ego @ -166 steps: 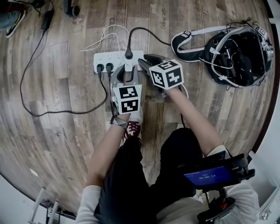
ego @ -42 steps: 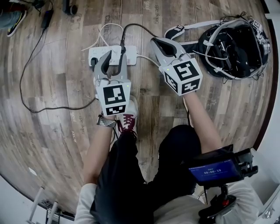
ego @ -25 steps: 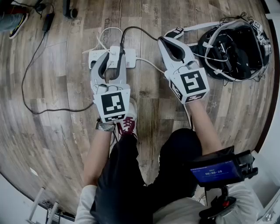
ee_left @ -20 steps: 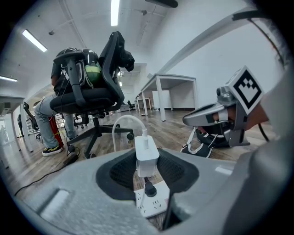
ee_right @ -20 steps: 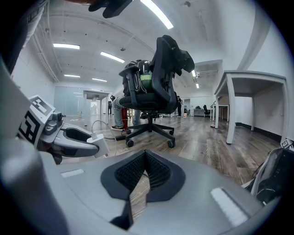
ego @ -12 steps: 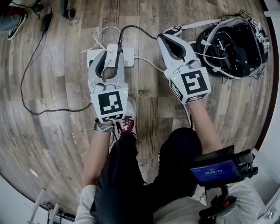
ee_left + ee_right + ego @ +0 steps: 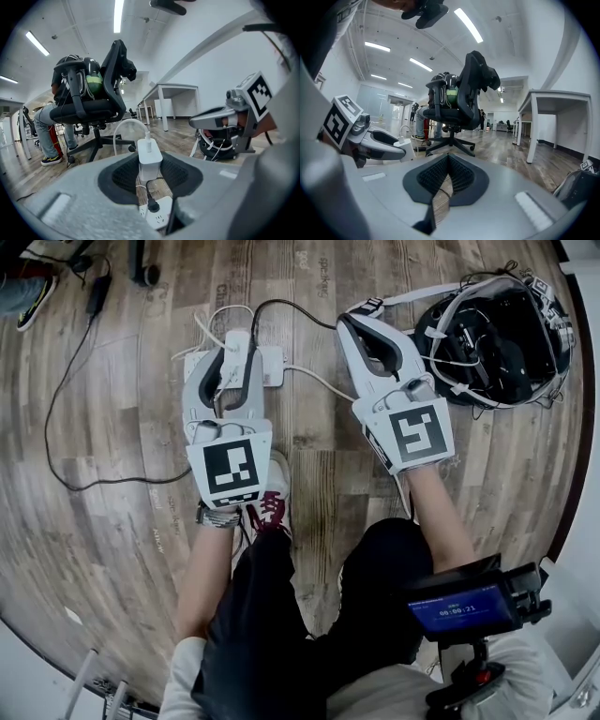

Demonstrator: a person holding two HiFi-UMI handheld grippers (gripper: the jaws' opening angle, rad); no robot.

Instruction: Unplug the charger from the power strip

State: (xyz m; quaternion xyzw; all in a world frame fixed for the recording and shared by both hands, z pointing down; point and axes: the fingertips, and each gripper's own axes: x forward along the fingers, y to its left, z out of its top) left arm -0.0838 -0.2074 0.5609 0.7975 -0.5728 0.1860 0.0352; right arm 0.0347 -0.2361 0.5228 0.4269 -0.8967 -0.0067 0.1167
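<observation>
**Change of state.** In the earliest head view the charger [image 7: 149, 157] was seated in the power strip [image 7: 157, 216]. It now sits above the strip, clear of the sockets, pinched by its sides between the pads of the left gripper [image 7: 231, 352]. The strip lies on the floor [image 7: 112, 418] at the upper centre of the head view, partly under that gripper. A black plug [image 7: 151, 205] is still inserted in it.

The right gripper [image 7: 359, 322], formerly down at the strip, is now off it to the right. Its jaws are pressed together with nothing between them. Both grippers appear larger than a second ago, i.e. raised toward the camera.

**Judgement.** The unplugging step is complete. Only the white cable [image 7: 314, 381] still trails from the charger.

**Markings.**
- Charger and strip: nothing legible.
- Floor planks: faint printed words, too small to read.
- Gripper cubes: black-and-white square patterns only.
- Screen [image 7: 457, 607], lower right: a row of digits, not reliably readable.
</observation>
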